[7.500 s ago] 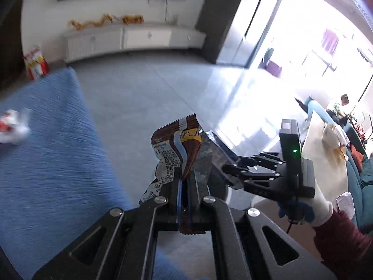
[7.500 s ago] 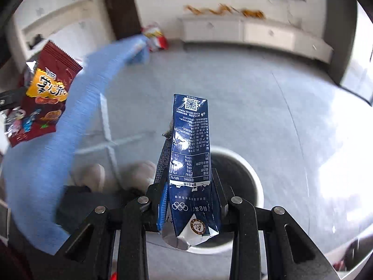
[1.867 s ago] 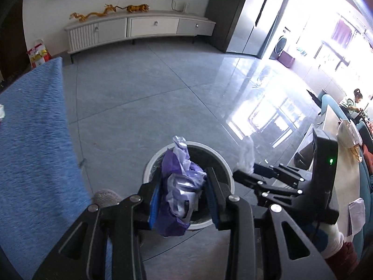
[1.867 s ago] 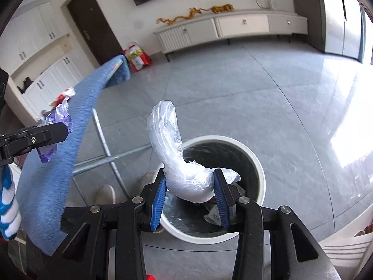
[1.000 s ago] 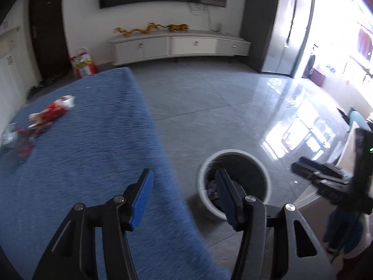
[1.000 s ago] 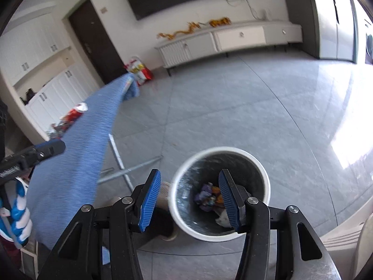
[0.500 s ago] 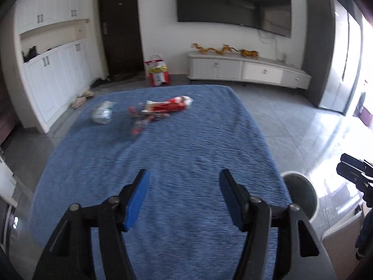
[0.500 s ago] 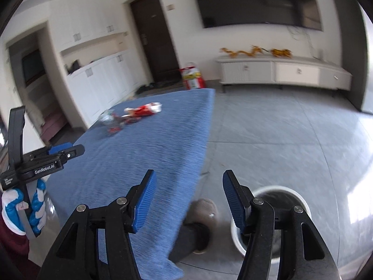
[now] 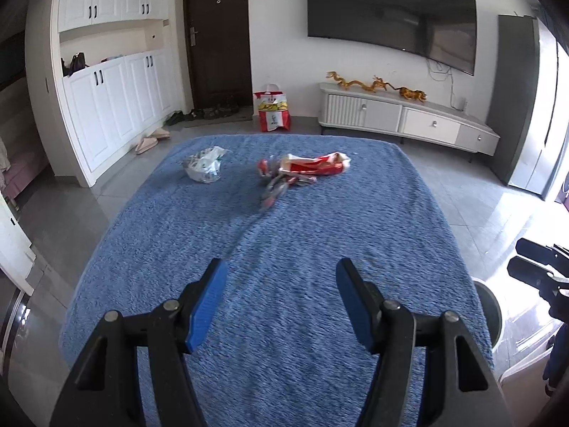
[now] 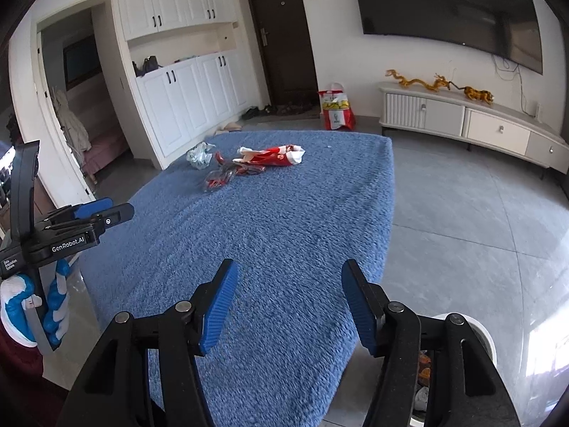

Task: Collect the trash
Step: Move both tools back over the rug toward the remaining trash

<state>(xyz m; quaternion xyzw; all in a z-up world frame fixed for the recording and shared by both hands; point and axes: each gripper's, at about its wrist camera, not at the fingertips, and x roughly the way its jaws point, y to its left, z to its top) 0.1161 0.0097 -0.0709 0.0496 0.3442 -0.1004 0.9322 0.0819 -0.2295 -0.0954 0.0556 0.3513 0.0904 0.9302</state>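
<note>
Trash lies in three pieces toward the far end of the blue-covered table (image 9: 284,267); the red and white wrapper (image 9: 313,165) is the longest, flattened, its long axis running across the table from left to right in the left wrist view, with the white torn end toward the right; just in front of it and touching or nearly touching lies a crumpled red and clear wrapper (image 9: 275,186), its long axis slanting from the red one down toward the near left; the crumpled white plastic bag (image 9: 204,167) sits apart to the left of both, bunched with no clear direction; in the right wrist view the same three lie in the same order, the white bag (image 10: 200,156) nearest the cupboards, the clear wrapper (image 10: 222,176) angled toward the near left, the red one (image 10: 272,156) lengthwise toward the right edge of the table (image 10: 284,249); the left gripper (image 9: 281,300) hangs over the near part of the table, jaws parted and nothing between them; the right gripper (image 10: 288,307) hangs over the near right corner, jaws likewise spread and empty; a white bin (image 10: 480,341) stands on the grey floor just off that corner, partly hidden behind the right finger, with scraps visible inside; the left gripper also shows at the left edge of the right view, held by a gloved hand (image 10: 25,306).
</note>
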